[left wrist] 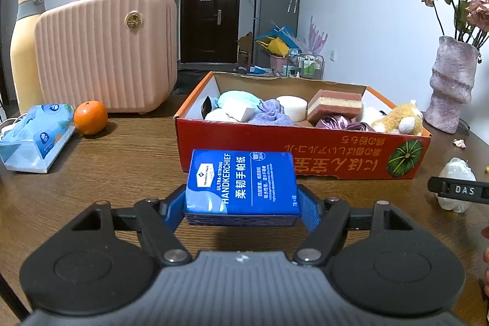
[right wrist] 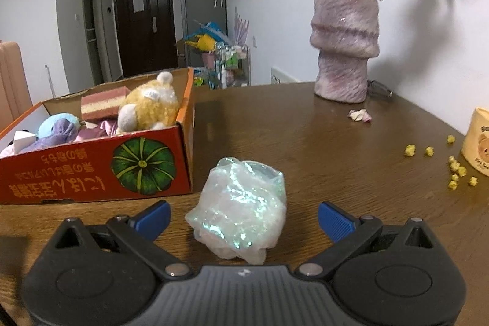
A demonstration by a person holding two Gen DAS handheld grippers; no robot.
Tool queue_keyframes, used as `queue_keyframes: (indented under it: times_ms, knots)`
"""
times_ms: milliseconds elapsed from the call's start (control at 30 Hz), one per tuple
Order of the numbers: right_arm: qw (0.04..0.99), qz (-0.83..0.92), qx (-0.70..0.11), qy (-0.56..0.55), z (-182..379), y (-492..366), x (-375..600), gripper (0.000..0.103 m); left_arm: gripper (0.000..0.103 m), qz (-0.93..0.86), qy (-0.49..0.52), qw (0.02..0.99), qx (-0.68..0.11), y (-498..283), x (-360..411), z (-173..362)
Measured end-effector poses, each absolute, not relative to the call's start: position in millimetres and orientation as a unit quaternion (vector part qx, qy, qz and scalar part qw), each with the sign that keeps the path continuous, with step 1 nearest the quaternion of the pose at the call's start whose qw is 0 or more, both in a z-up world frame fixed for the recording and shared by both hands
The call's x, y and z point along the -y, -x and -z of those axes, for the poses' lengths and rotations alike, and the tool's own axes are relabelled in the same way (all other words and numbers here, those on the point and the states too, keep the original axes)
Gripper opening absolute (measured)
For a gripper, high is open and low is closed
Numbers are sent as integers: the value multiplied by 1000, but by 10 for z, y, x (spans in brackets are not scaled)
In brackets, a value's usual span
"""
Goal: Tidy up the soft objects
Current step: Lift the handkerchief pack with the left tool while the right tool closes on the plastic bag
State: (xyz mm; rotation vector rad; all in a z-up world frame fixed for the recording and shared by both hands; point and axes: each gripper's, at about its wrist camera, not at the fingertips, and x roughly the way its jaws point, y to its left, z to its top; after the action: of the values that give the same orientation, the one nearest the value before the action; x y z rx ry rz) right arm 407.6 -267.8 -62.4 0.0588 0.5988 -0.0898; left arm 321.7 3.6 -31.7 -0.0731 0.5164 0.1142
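Observation:
My left gripper (left wrist: 243, 208) is shut on a blue handkerchief pack (left wrist: 243, 184), held just above the table in front of the red cardboard box (left wrist: 305, 155). The box holds several soft things: sponges, cloth bundles and a yellow plush toy (left wrist: 397, 119). In the right wrist view, my right gripper (right wrist: 244, 219) stands open around an iridescent crumpled plastic bundle (right wrist: 240, 208) that rests on the table; its blue pads (right wrist: 334, 220) are apart from it. The same box (right wrist: 91, 167) lies to the left there. The bundle (left wrist: 455, 187) and a right gripper finger also show at the left wrist view's right edge.
A pink ribbed case (left wrist: 107, 51), a yellow bottle (left wrist: 24, 51), an orange (left wrist: 90, 117) and a tissue pack (left wrist: 35, 136) stand at the left. A furry vase (right wrist: 343, 38) with dried flowers stands at the back right. Small yellow bits (right wrist: 455, 170) and a cup (right wrist: 476, 139) lie far right.

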Motion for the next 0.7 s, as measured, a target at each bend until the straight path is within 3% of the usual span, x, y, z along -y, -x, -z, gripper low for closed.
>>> queue_keyframes:
  times_ms: [200,467,533,700]
  knots:
    - [950,43,-308,-33,655,-4206,2687,100,74,-54,35,964,-257,-3224,-32,325]
    - [945,32,-325,-31,694,-4251,2683,72,74,-47,38,965,-256,-3216,-50,315]
    - [945,30,-323,-26,693,-4243,2668,58,74,-46,39,965,-256,-3213,-50,311]
    - [947,27,-320,-19,684,-4183,2633,48,74,-42,40,966,-253,-3202,-56,306]
